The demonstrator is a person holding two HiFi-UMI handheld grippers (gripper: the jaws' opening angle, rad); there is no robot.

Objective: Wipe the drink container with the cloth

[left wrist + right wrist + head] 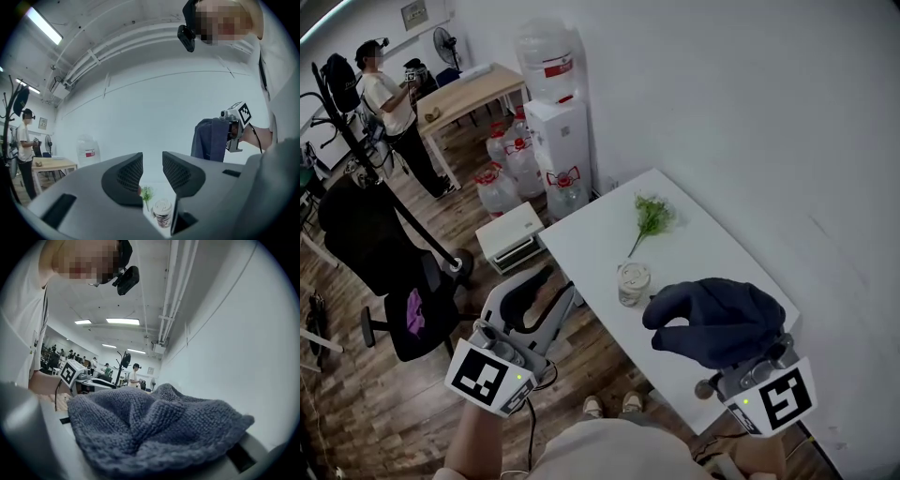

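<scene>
drink container (634,282) 1 | cloth (719,322) 1 | sprig (652,217) 1 | table (591,246) 1

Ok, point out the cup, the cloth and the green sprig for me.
cup (634,275): head view, on its lid.
cloth (717,319): head view, middle of the bunched fabric.
sprig (652,214): head view, on its leafy top.

Black ribbed fingers (129,173), grey housings (70,206), black-and-white marker cubes (490,375), white shirt (609,450).

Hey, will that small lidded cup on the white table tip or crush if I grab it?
The small lidded drink cup stands upright and unsupported on the white table, so a high push would probably tip it. Its wall looks thin, so a hard squeeze may dent it. Its fill cannot be seen.
</scene>
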